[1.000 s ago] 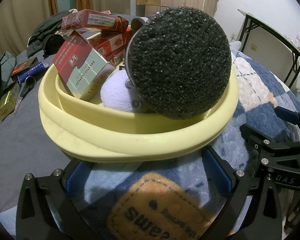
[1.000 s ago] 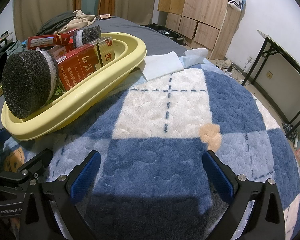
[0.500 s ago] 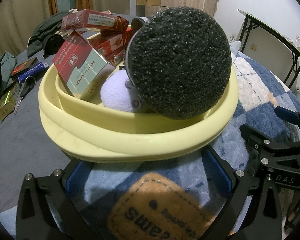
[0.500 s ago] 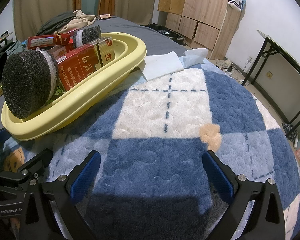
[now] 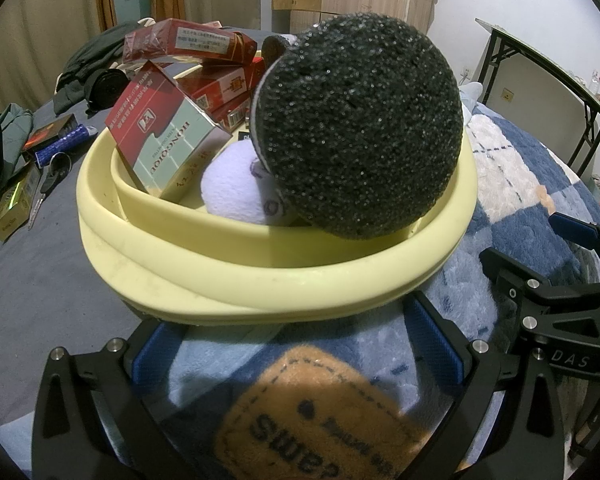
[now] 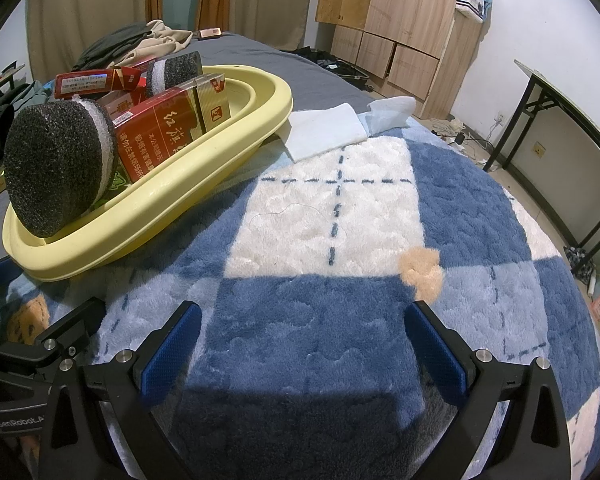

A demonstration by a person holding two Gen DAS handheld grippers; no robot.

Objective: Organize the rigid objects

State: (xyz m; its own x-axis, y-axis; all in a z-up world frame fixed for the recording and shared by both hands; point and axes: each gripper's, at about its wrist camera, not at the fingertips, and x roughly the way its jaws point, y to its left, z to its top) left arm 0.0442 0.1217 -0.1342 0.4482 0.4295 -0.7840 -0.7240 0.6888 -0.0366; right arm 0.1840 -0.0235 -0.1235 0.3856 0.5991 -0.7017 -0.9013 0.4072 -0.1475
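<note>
The blue-and-white plush blanket [image 6: 340, 208] is covering most of the bed, and apart from two pale folded cloths [image 6: 328, 130] lying near the far end of the basin, nothing is sitting on its open stretch in the right wrist view. The yellow oval basin [image 5: 260, 280] is resting on the blanket's edge, just ahead of the left gripper, and it is holding what looks like the bulk of the sorted things. A large black foam disc [image 5: 360, 128] is leaning upright against the near rim. Red cigarette cartons [image 5: 164, 136] are lying piled and tilted behind it, a second, smaller foam disc [image 6: 176, 72] is poking up further back, and a soft white lump [image 5: 232, 188] is wedging between carton and disc; what that lump is cannot be told.

Judging from this, the gathering is looking mostly done. On the grey sheet to the left of the basin, though, a few items are lying loose: a small yellow box [image 5: 14, 208], a pair of scissors [image 5: 46, 188], a blue cylinder [image 5: 62, 144] and a dark red box [image 5: 48, 134]. Whether those belong to the task is uncertain, but they are probably what is left to collect.

The left gripper [image 5: 296, 350] is hovering with its blue pads spread wide and nothing between them, low over the blanket before the basin. The right gripper [image 6: 300, 344] is likewise standing apart and empty over bare blanket, to the right of the basin.
</note>
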